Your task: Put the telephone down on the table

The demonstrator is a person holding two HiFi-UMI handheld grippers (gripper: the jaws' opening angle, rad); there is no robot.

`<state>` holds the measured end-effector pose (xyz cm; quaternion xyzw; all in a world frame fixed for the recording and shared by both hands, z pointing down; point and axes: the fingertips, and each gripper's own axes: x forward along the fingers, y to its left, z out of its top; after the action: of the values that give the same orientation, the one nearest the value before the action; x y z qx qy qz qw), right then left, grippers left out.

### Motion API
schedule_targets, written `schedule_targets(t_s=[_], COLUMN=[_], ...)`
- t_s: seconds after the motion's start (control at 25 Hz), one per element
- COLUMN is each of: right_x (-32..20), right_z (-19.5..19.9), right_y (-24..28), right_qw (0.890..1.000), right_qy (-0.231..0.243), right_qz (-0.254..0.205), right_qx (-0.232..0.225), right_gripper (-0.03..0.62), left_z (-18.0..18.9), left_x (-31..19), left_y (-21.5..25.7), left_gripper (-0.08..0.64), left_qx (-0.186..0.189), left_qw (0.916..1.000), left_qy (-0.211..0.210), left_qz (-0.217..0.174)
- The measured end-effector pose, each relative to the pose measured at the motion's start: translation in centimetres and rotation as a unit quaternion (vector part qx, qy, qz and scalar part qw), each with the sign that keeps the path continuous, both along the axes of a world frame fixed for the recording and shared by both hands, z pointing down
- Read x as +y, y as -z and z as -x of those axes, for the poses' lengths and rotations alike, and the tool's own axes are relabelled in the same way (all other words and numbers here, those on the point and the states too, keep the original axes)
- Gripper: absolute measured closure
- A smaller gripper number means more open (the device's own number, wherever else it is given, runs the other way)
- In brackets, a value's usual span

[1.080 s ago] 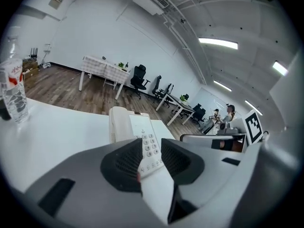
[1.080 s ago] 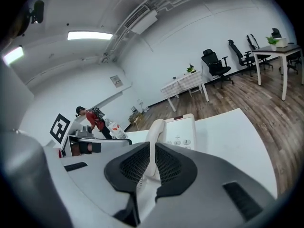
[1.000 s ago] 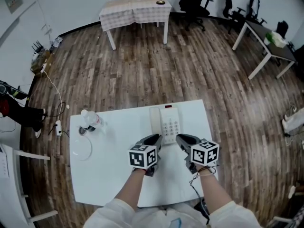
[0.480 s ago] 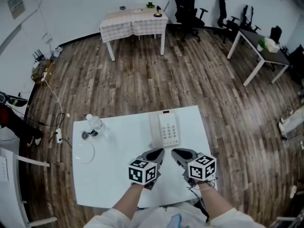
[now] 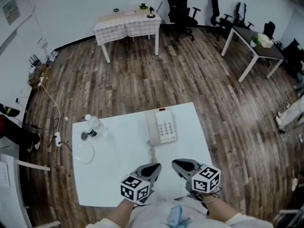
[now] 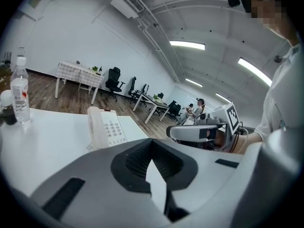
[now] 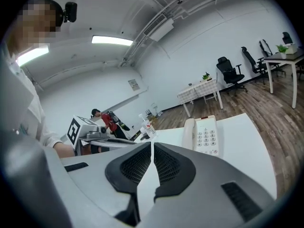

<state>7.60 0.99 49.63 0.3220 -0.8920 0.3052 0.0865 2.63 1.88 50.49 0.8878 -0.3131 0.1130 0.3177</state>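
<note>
Arms (image 5: 223,216): cut off by the bottom edge of the head view.
Table (image 5: 109,184), near edge: covered by the left gripper (image 5: 156,166), the right gripper (image 5: 175,163) and the sleeves.
Telephone (image 5: 161,127) keys: print too small to read.
Telephone cord (image 5: 151,152): thin, end not traceable.
Dark thing (image 5: 85,136) beside the bottle (image 5: 93,124): too small to tell.
Pale ring (image 5: 81,152): faint, kind unclear.
Things (image 5: 144,6) on the far checked table (image 5: 118,27): too small to name.
White frame (image 5: 28,166) at left: cut by the picture's edge.
</note>
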Motion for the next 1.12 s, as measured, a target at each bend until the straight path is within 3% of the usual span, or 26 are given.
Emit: schedule_targets(t_s=[0.24, 1.12], right_x=[2.9, 2.7], right_z=[0.3, 1.5], right_y=[2.3, 1.8], right_qw=[0.998, 0.999], right_qy=[0.007, 0.023], right_qz=[-0.046, -0.045], right_qx=[-0.034, -0.011], right_gripper=[0.551, 0.560], left_z=[0.5, 0.3], left_x=[3.0, 2.1], left_y=[1.8, 2.5], left_gripper=[0.560, 0.560], left_qx=[0.025, 0.051], left_qw=[0.9991, 0.9983], left_qy=[-0.018, 0.010], left_qz=[-0.030, -0.026])
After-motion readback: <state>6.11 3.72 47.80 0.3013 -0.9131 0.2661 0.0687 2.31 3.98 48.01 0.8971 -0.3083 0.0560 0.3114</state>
